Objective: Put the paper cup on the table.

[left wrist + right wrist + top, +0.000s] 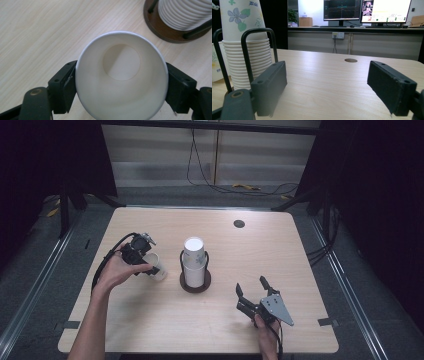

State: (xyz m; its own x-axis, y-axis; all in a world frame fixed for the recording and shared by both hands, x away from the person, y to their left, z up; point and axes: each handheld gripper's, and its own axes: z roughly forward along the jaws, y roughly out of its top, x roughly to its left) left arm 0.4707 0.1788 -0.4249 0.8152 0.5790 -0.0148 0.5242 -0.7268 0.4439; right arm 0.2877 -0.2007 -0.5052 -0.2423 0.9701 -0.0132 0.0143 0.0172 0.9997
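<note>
Here the left gripper (121,82) has a white paper cup (121,77) between its two black jaws, one jaw against each side of the cup's rim. The pads lie right at the cup wall on both sides, though whether they press on it or merely touch cannot be told. The cup's open mouth faces the camera on that gripper, and its round bottom shows inside. In the high view the left gripper (150,265) sits left of the desk's middle, with the person's left hand (117,270) wrapped around its body and the paper cup (157,270) at its tip, low over the desk or resting on it.

Just beside this cup, toward the desk's centre, stands a stack of paper cups (194,262) upright on a round dark base (195,284), framed by black wire loops. In the right gripper view the stack (244,45) shows a flower print on the top cup and many nested rims below.

The right gripper (255,292) lies near the front right part of the desk (250,240), well apart from the stack, held in the person's right hand (266,332). Its jaws stand wide apart with only bare wood between them. A small dark round disc (239,224) is set in the desk near the far edge.
</note>
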